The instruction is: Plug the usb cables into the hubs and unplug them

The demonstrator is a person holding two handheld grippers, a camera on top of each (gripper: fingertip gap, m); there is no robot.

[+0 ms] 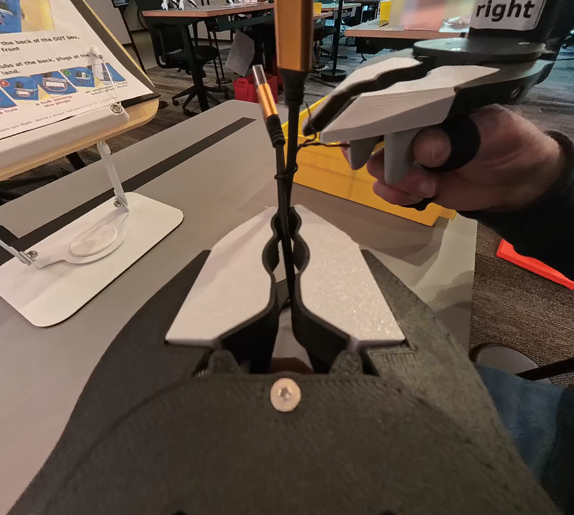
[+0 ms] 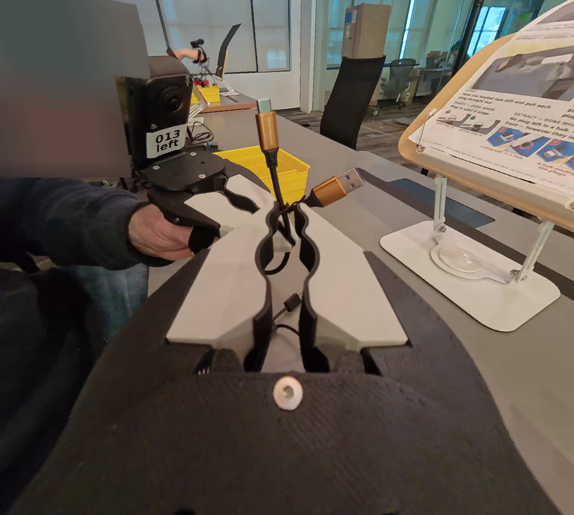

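The black USB cable (image 1: 287,189) is held up in the air above the grey tabletop (image 1: 217,177), folded double and bound with a thin twist tie, so both copper-sleeved ends stand free. The large flat plug (image 1: 294,25) points up in the left wrist view, and the slimmer small plug (image 1: 265,93) leans just beside it. The left hand-held gripper (image 1: 285,220) is closed almost fully, its tips pinching the two cable strands below the tie. The right hand-held gripper (image 2: 285,214) comes in from the other side, its tips narrowly parted around the tied spot (image 2: 284,208); whether they actually clamp it cannot be told. A yellow bin (image 2: 279,167) sits on the tabletop just behind the cable. A white document stand (image 2: 466,267) with a printed sheet (image 2: 509,115) occupies the tabletop's far side, well apart from both grippers. Bare grey surface lies between the stand's base and the bin.
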